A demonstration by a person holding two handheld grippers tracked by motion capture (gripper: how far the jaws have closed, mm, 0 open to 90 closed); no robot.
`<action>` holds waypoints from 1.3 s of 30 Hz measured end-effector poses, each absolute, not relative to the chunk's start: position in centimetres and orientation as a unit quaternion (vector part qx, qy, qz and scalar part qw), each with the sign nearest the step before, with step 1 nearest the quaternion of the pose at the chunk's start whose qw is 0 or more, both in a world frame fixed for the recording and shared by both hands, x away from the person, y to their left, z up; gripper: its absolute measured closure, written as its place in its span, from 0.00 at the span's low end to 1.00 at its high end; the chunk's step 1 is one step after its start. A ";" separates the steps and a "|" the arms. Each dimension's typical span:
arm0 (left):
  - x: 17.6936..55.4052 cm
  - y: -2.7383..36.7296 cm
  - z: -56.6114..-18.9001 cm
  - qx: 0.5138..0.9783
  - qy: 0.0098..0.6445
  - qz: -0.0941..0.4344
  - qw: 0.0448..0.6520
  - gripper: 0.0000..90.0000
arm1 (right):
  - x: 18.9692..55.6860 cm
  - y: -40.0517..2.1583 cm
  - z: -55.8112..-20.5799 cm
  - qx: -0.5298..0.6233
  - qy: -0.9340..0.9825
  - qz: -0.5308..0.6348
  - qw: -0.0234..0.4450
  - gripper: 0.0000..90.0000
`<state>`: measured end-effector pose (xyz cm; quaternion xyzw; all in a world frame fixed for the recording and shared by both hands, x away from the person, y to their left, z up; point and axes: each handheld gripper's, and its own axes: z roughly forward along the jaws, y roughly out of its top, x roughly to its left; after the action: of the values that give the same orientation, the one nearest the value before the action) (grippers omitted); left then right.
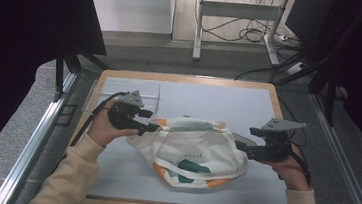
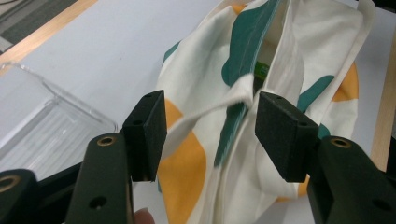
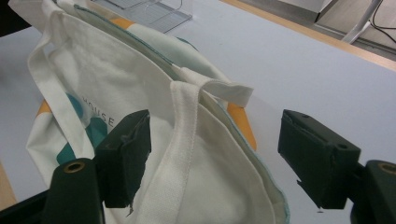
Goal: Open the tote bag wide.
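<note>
A cream tote bag [image 1: 192,151] with green and orange patches lies crumpled in the middle of the pale mat. My left gripper [image 1: 150,126] is at the bag's left end. In the left gripper view its jaws [image 2: 210,126] stand open, and a cream strap [image 2: 205,109] of the bag [image 2: 299,56] crosses the gap without being pressed. My right gripper [image 1: 240,146] is at the bag's right end. In the right gripper view it [image 3: 219,156] is open wide over the bag's mouth [image 3: 116,88], with a strap [image 3: 180,140] running between the pads.
A clear plastic tray [image 1: 119,93] stands at the back left of the mat, just behind my left gripper; I also see the tray [image 2: 42,126] in the left gripper view. The wooden table edge [image 1: 186,78] frames the mat. Bare mat [image 1: 229,104] lies behind the bag.
</note>
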<state>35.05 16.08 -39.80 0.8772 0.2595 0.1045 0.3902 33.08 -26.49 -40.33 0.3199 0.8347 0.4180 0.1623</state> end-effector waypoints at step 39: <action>37.3 12.0 -41.3 0.916 0.222 0.049 0.331 0.87 | 32.8 -25.4 -39.9 0.312 0.838 0.417 0.160 0.29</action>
<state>37.26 12.00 -41.30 0.9159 0.2218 0.0495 0.3309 32.78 -25.41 -39.90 0.3119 0.8385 0.4171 0.1604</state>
